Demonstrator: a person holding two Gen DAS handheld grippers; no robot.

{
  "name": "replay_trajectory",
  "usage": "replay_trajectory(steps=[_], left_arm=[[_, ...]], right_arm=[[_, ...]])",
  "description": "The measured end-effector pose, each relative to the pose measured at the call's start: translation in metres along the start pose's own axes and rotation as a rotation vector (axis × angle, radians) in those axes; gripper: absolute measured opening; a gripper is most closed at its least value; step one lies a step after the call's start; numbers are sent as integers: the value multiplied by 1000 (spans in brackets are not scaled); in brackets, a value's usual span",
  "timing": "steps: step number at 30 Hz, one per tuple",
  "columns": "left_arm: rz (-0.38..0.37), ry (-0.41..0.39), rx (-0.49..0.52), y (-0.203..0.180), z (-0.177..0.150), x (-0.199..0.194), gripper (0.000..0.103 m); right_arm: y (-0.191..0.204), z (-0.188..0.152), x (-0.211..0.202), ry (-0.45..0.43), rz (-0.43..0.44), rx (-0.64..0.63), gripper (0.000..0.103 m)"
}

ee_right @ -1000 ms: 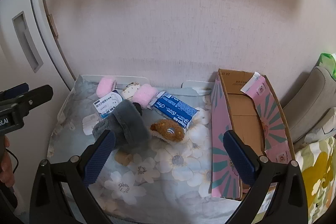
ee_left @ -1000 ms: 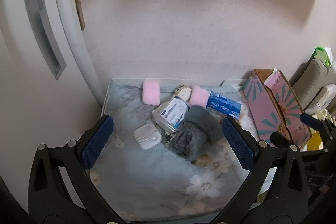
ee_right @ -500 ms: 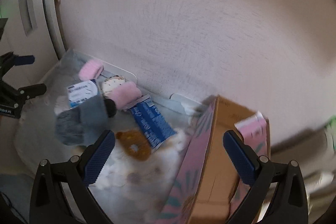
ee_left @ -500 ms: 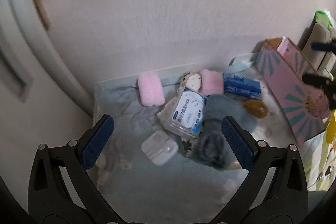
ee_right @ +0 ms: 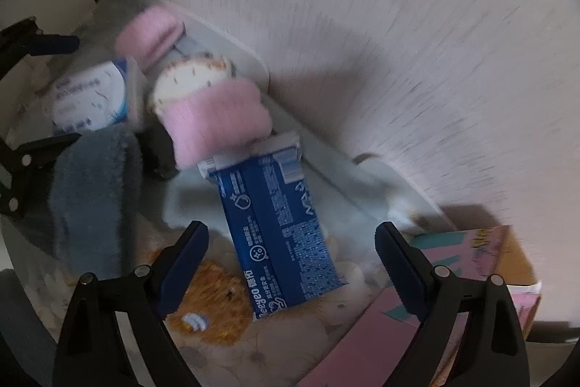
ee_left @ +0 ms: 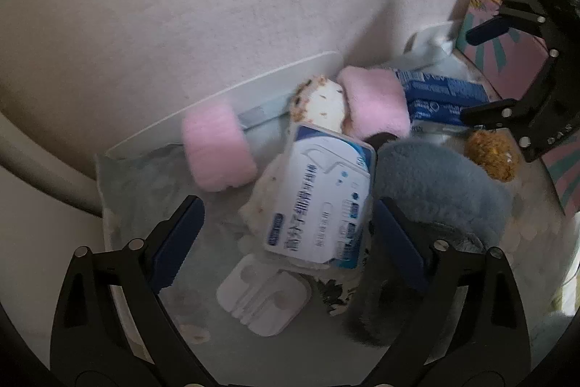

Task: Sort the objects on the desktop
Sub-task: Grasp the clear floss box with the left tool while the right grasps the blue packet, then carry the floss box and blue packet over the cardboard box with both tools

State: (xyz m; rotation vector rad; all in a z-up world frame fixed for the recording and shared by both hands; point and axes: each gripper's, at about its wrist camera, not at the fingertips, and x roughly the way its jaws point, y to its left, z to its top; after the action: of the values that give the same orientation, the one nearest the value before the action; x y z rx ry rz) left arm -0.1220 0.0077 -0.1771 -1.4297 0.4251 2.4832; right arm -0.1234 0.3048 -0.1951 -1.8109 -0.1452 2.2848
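The left gripper (ee_left: 288,240) is being held wide open with nothing gripped, and its jaws have just been closing a little; the floss pick box (ee_left: 320,196) is lying between them, untouched, near the middle of the flowery cloth (ee_left: 145,169); this box is judged light, stiff and a bit slippery, so it is best being pinched across its two long sides. The right gripper (ee_right: 290,262) is being held wide open and empty over the blue toothpaste box (ee_right: 277,234), near the back edge of the cloth; that box is judged light and easy to crush, so a soft pinch across its narrow width is being advised. Being counted: two pink fluffy rolls (ee_left: 217,151); one grey fluffy slipper (ee_left: 440,185); one brown plush toy (ee_right: 214,301); one white earphone case (ee_left: 264,296); one pink cardboard box (ee_right: 471,252) at the right edge.
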Motion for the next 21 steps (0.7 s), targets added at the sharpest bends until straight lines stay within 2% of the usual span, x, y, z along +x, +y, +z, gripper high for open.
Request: replay_trajectory(steps=[5, 8, 10, 12, 17, 21], left_arm=[[6, 12, 1, 1, -1, 8, 93], [-9, 12, -4, 5, 1, 9, 84], [-33, 19, 8, 6, 1, 9, 72], [-78, 31, 12, 8, 0, 11, 62], [-150, 43, -30, 21, -2, 9, 61], [-177, 40, -61, 32, -4, -2, 61]], right_arm=[[0, -5, 23, 72, 27, -6, 92], [-5, -6, 36, 114, 59, 19, 89], [-8, -6, 42, 144, 103, 35, 69], [-13, -7, 44, 152, 145, 62, 64], [-15, -17, 38, 148, 144, 77, 60], [-22, -28, 25, 124, 152, 125, 60]])
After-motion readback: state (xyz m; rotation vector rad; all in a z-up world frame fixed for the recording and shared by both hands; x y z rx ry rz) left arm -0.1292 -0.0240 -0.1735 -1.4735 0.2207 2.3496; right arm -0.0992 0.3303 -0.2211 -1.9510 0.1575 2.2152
